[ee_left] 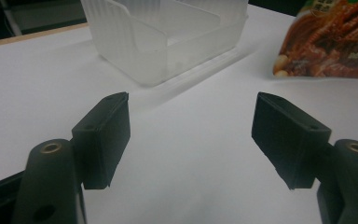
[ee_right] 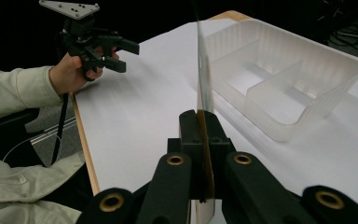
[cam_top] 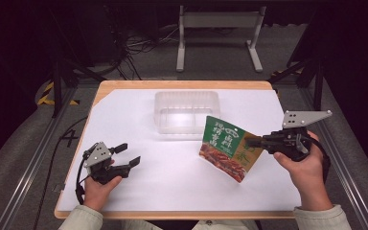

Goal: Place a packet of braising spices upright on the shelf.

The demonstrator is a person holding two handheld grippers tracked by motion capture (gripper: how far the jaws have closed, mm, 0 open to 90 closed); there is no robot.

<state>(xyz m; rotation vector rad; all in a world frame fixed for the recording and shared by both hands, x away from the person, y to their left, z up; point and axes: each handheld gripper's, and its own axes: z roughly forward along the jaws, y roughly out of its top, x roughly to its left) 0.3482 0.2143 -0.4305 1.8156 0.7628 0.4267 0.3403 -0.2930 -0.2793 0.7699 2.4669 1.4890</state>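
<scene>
My right gripper (ee_right: 200,140) clamped shut on edge of snack pouch (cam_top: 225,147), pouch off table, just beside clear divided tray (cam_top: 187,111). Thin edge grip: I judge pouch could swing, slip, miss compartment. Left gripper (cam_top: 124,155) wide open, empty.

Food pouch (cam_top: 227,147): one, clamped between the right gripper's (cam_top: 250,142) jaws. Clear divided tray (cam_top: 187,111): one, two compartments, beyond the left gripper's (cam_top: 127,155) jaws. Grippers: two.
</scene>
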